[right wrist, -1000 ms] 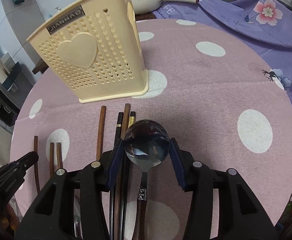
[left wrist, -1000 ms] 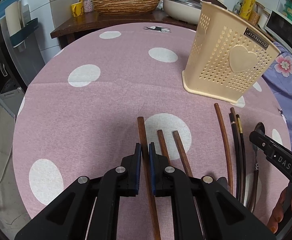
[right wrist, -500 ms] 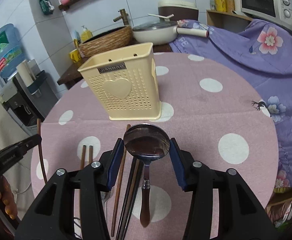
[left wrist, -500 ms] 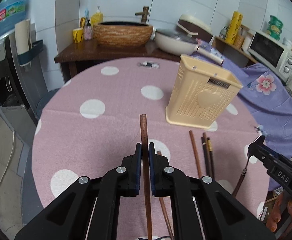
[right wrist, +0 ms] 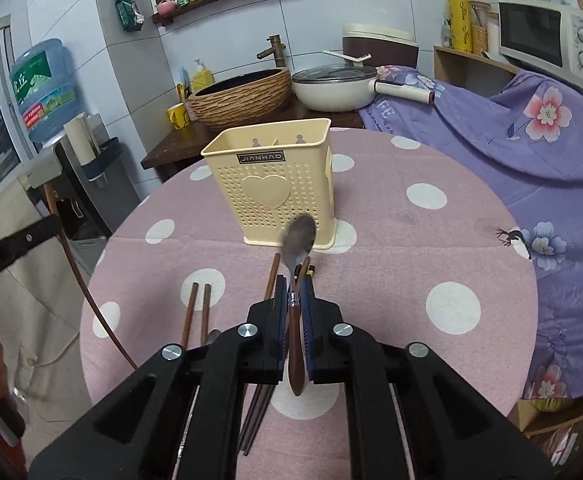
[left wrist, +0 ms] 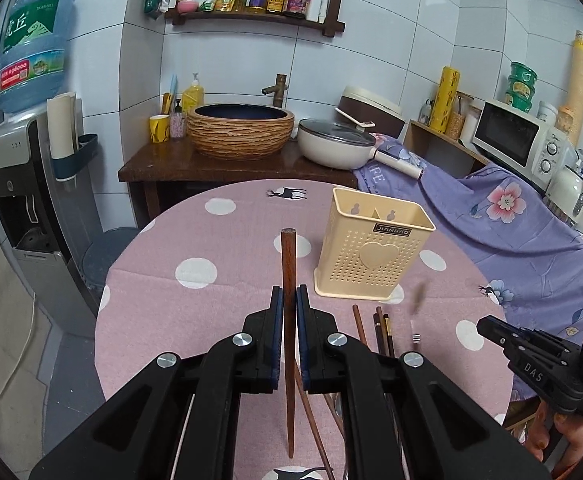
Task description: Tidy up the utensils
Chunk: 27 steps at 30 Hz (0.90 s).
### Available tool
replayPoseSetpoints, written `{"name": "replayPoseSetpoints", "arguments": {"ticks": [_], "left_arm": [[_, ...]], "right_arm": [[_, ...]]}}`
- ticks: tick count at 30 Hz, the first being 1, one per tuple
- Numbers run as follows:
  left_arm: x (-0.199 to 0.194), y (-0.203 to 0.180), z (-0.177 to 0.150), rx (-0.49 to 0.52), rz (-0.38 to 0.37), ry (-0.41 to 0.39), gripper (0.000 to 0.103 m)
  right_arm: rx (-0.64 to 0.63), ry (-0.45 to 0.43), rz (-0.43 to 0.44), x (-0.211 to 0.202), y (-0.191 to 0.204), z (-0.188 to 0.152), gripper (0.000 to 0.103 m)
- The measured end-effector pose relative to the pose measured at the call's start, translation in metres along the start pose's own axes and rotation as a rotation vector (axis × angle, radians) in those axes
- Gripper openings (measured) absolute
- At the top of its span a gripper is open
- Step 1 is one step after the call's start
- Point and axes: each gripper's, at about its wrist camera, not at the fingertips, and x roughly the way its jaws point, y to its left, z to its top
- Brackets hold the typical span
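Left wrist: my left gripper [left wrist: 290,312] clamps a chopstick [left wrist: 289,280], axis along fingers, tip toward the wall. Right gripper [right wrist: 293,300] clamps spoon [right wrist: 299,240], bowl toward the holder [right wrist: 269,184]; I can't see the holder's contents.

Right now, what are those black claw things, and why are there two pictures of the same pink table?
Each black claw is a tool that a person holds in one hand, like big tweezers. A small camera sits on each one and looks out along its two fingers, so you get two pictures: one from the left tool, one from the right tool.

The left tool is pinching a long brown wooden chopstick, lifted off the table. The right tool is pinching a spoon by its brown handle.

On the pink dotted tablecloth stands a cream basket with a heart, open at the top. More chopsticks lie in front of it, waiting their turn.
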Motion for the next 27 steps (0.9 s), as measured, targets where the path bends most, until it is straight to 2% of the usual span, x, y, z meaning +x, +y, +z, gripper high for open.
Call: {"name": "replayPoseSetpoints", "arguments": {"ticks": [7,9,10,11,13,22,27], "left_arm": [[0.007,0.0,0.001,-0.006,0.009,-0.001,0.007],[0.008,0.0,0.002,-0.007,0.008,0.0,0.007],[0.008,0.0,0.002,-0.006,0.006,0.0,0.007],[0.008,-0.001,0.002,-0.005,0.005,0.0,0.007],[0.007,-0.001,0.001,-0.003,0.005,0.0,0.007],[0.005,0.001,0.002,-0.005,-0.005,0.0,0.007],[0.003,0.0,0.003,-0.001,-0.016,0.003,0.007]], "right_arm": [[0.045,0.041,0.011,0.026,-0.013,-0.006,0.006],[0.076,0.068,0.009,0.037,-0.02,-0.005,0.022],[0.083,0.072,0.003,0.042,-0.022,-0.005,0.05],[0.085,0.064,0.001,0.047,-0.023,-0.004,0.064],[0.063,0.056,-0.012,0.06,-0.021,-0.002,0.063],[0.026,0.167,-0.081,0.153,-0.003,0.016,0.061],[0.04,0.188,-0.143,0.182,0.004,0.02,0.061]]}}
